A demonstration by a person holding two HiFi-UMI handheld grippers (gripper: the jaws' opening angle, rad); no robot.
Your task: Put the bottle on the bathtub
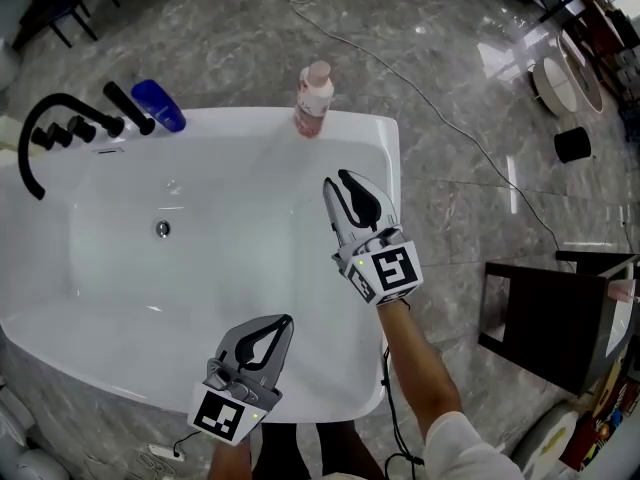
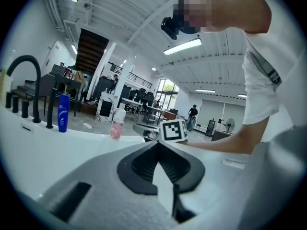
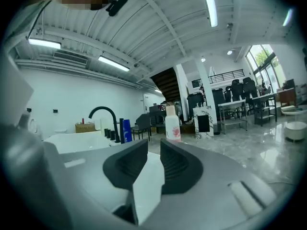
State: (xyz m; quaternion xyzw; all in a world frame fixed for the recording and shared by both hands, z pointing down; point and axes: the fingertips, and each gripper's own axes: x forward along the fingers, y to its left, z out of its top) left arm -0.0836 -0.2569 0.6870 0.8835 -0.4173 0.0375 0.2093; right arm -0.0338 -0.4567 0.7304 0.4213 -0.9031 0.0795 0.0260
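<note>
Bottle (image 1: 313, 98) stands upright on the far rim of the bathtub (image 1: 391, 168), bare rim either side, well apart from both grippers. Right gripper (image 1: 337, 181) hangs over the basin near the right wall, jaws narrowly apart, empty; left gripper (image 1: 286, 320) is above the near rim, tips together, empty. Grey marble floor (image 1: 450, 88) surrounds the tub; blue bottle (image 1: 158, 106) sits beside the black tap (image 1: 50, 118).

Grey marble floor (image 1: 440, 28) all round, a dark wooden table (image 1: 560, 318) at right, strip lights (image 3: 208, 4) overhead.
</note>
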